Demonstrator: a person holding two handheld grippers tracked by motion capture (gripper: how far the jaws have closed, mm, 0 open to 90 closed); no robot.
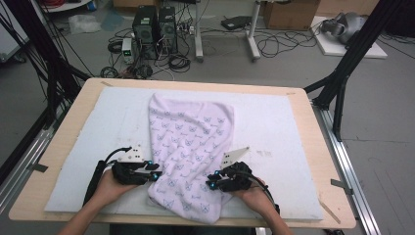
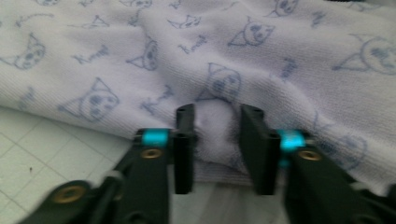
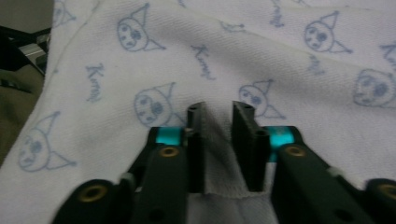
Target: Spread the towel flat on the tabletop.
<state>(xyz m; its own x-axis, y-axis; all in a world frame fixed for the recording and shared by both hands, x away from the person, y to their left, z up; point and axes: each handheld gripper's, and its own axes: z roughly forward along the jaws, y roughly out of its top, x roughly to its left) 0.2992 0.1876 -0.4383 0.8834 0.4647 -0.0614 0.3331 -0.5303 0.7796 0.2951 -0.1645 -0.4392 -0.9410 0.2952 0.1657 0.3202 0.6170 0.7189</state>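
A white cloth [image 1: 191, 142] printed with blue cat faces lies lengthwise on the white foam mat [image 1: 274, 122], its near end bunched at the front edge. My left gripper [image 1: 155, 175] is at the cloth's near left edge. In the left gripper view, its jaws [image 2: 217, 112] hold a raised fold of the cloth [image 2: 261, 60]. My right gripper [image 1: 209, 185] is at the near right side of the cloth. In the right gripper view, the right gripper [image 3: 218, 108] pinches the hemmed edge of the cloth [image 3: 233, 56] between its jaws.
The mat covers most of a wooden table [image 1: 313, 147]. Bare mat lies to the left and right of the cloth. Beyond the table's far edge, computer towers [image 1: 154, 27] and cables sit on the floor. Black frame posts [image 1: 352, 54] stand at both sides.
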